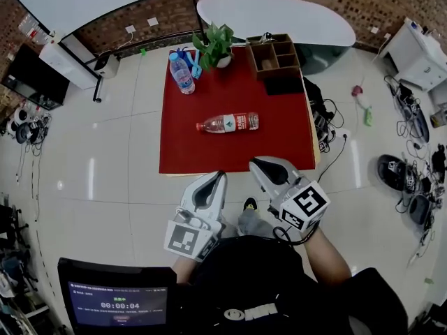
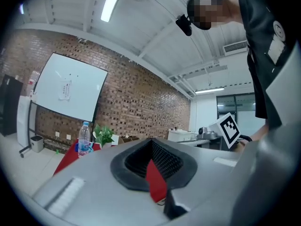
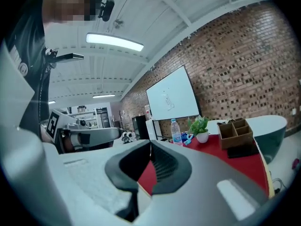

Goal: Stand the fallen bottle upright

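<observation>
The fallen bottle (image 1: 228, 123), clear with a red label, lies on its side in the middle of the red table (image 1: 188, 145), cap to the left. Both grippers hover in front of the table's near edge, short of the bottle. My left gripper (image 1: 221, 176) is shut with nothing in it, and so is my right gripper (image 1: 254, 165). In the left gripper view the jaws (image 2: 151, 140) meet at their tips over the red tabletop. The right gripper view shows the same closed tips (image 3: 150, 142). The jaws hide the fallen bottle in both gripper views.
At the table's far edge stand an upright blue-labelled bottle (image 1: 181, 72), a potted plant (image 1: 216, 44), a wooden organizer (image 1: 274, 54) and a black pad (image 1: 283, 84). A white table (image 1: 279, 16) lies behind. Cables and gear (image 1: 408, 180) litter the floor at right. A screen (image 1: 115, 302) sits near left.
</observation>
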Motion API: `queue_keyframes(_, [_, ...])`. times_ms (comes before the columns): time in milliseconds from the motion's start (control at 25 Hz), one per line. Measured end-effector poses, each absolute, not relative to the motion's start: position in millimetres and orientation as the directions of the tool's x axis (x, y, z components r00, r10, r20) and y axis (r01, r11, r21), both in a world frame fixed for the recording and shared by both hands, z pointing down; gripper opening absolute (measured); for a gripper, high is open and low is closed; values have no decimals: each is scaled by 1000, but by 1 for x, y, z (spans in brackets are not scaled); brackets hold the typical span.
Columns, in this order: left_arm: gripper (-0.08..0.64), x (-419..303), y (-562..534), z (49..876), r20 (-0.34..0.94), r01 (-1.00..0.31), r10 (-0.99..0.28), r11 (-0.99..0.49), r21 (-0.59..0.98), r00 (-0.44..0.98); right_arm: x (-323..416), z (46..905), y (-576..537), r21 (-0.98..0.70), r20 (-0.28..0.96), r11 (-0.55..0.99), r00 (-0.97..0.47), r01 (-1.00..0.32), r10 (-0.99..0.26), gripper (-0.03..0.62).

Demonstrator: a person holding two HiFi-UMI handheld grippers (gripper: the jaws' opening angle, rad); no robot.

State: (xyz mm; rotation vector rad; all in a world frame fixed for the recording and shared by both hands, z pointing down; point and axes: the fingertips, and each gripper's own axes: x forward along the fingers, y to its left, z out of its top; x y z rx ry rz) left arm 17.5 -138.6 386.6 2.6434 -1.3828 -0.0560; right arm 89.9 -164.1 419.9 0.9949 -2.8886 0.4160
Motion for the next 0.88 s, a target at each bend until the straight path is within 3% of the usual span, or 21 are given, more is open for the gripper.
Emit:
queue_keyframes(280, [8,-10,-156,402,88,-831,-832,-529,173,548,61,445,-200,-47,326,803,-769,-594,-550,12])
queue_keyframes(320, [8,-14,-156,403,92,-829,-829,-532,173,552,53,449,-203,-4,360,817,-763,-577,-537,39])
queue_keyframes(360, [8,-18,-157,404,89,-825,-826,-537,175,557,45,453,-206,47,400,835,-756,-548,-519,124])
queue_keyframes(440, [8,-25,-160,405,81,-823,-826,-538,179,558,29,467,-216,175,501,870,-719,-461,-482,232])
queue_keyframes(520, [8,-33,-163,405,78,-830,-834,-527,181,546,15,486,-226,308,611,892,-649,-332,-452,269])
queue_keyframes(720, [8,-69,-169,397,72,-869,-875,-462,174,480,-23,544,-262,426,818,904,-439,26,-372,279])
queue_keyframes(880, [8,-91,-168,402,82,-901,-905,-400,165,417,-43,601,-296,364,898,920,-317,143,-306,284])
